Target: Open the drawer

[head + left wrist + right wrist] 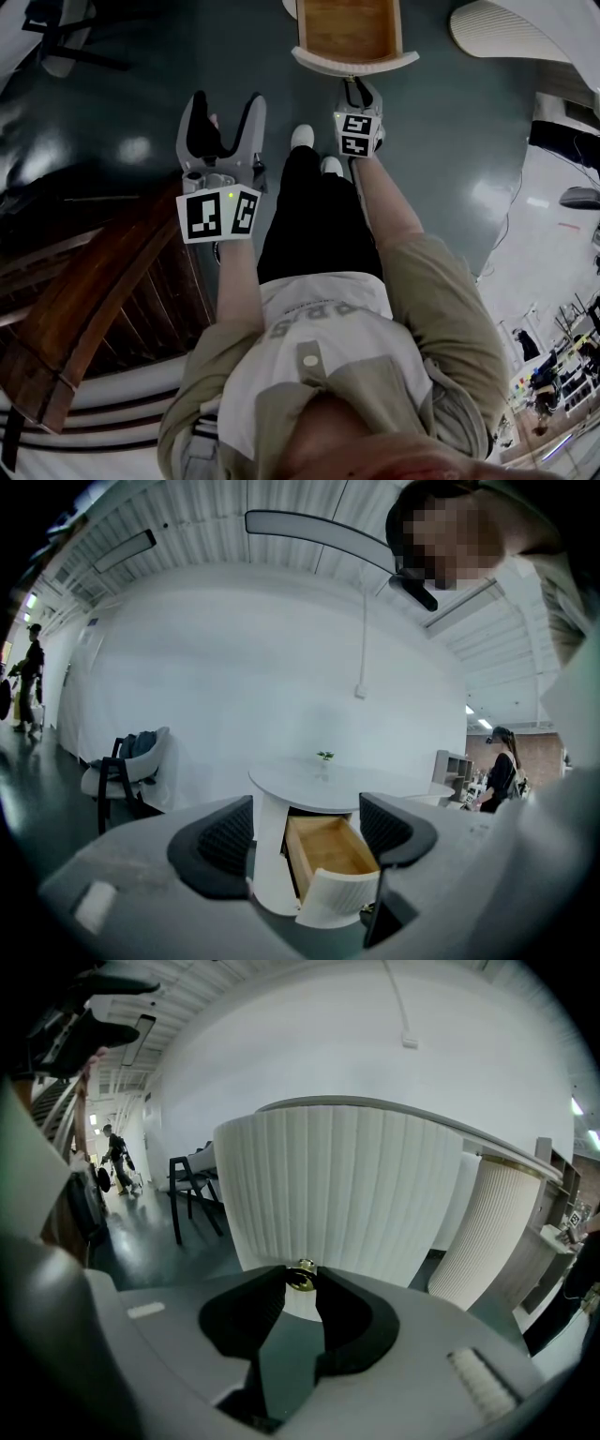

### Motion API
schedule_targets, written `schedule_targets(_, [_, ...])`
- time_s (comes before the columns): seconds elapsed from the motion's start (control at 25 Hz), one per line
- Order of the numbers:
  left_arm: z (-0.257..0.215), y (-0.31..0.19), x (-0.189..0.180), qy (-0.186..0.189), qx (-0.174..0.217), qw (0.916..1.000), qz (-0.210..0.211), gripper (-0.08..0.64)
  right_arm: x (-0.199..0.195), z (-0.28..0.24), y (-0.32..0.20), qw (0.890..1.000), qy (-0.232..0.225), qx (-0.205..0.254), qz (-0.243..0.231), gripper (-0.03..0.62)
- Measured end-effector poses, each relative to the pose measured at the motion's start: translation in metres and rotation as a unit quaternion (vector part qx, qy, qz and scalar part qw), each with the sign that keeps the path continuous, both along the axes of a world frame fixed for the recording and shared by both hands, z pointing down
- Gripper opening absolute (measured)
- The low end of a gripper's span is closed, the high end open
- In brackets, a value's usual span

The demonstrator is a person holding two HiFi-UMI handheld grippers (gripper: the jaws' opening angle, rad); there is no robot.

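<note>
The drawer point(349, 33) stands pulled out of a round white table, its wooden inside bare, its curved ribbed white front point(347, 1194) toward me. My right gripper point(300, 1282) is shut on the small brass knob point(301, 1277) at the lower edge of that front; in the head view the right gripper point(358, 94) sits right below the drawer front point(354, 64). My left gripper point(225, 117) hangs open to the left with nothing between its jaws. The left gripper view shows the left gripper point(307, 827) aimed at the open drawer point(330, 847) from a distance.
A dark wooden staircase point(84, 300) rises at my left. The person's legs and white shoes point(302, 137) stand between the grippers on the dark glossy floor point(450, 122). A chair point(127, 771) stands by the far wall, and people stand in the background.
</note>
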State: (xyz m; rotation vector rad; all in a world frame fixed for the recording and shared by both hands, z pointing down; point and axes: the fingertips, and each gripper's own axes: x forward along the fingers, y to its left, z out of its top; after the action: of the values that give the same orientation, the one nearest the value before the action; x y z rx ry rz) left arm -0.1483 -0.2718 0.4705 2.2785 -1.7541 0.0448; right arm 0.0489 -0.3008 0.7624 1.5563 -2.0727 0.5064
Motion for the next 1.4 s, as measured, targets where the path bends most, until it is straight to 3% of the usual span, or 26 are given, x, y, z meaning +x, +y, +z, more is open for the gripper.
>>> schedule_targets(0.24, [-0.002,0.000,0.001,-0.005,0.002,1.0000,-0.001,0.367,0.000,0.002,0.000,1.000,0.017,0.012,-0.007,0.110])
schedule_targets(0.6, [-0.021,0.002,0.011,-0.004,0.005,1.0000,0.006,0.367,0.005,-0.040,0.010,1.000,-0.001,0.026,0.005,0.120])
schedule_targets(1.04, [-0.092,-0.002,0.022,-0.002,0.018,0.9995,0.026,0.367,0.036,-0.151,0.013,0.998,0.009,0.054,0.018,0.118])
schedule_targets(1.4, [-0.160,-0.023,0.031,0.003,0.051,0.9976,0.046,0.367,0.057,-0.285,-0.015,0.989,-0.008,0.138,0.043,0.119])
